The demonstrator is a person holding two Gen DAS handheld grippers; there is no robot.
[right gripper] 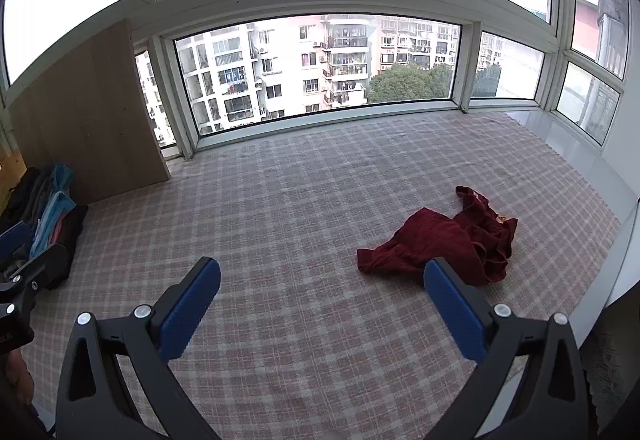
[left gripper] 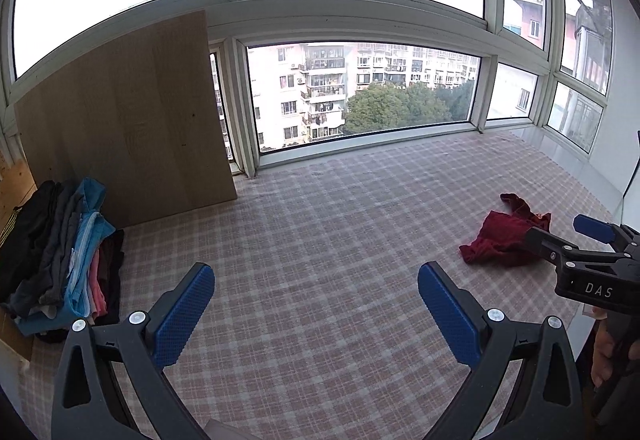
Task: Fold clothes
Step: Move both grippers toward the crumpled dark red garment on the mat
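A crumpled dark red garment (left gripper: 500, 240) lies on the checked cloth surface (left gripper: 320, 240) at the right; it also shows in the right wrist view (right gripper: 444, 244). My left gripper (left gripper: 316, 284) is open and empty, above the cloth, well left of the garment. My right gripper (right gripper: 322, 280) is open and empty, its right finger just in front of the garment's near edge. The right gripper also shows at the right edge of the left wrist view (left gripper: 560, 240).
A stack of folded clothes (left gripper: 60, 260) in black, grey, blue and pink sits at the left, beside a wooden board (left gripper: 128, 120) leaning on the window. Windows (left gripper: 360, 92) run along the far edge. A white ledge (right gripper: 580, 160) borders the right side.
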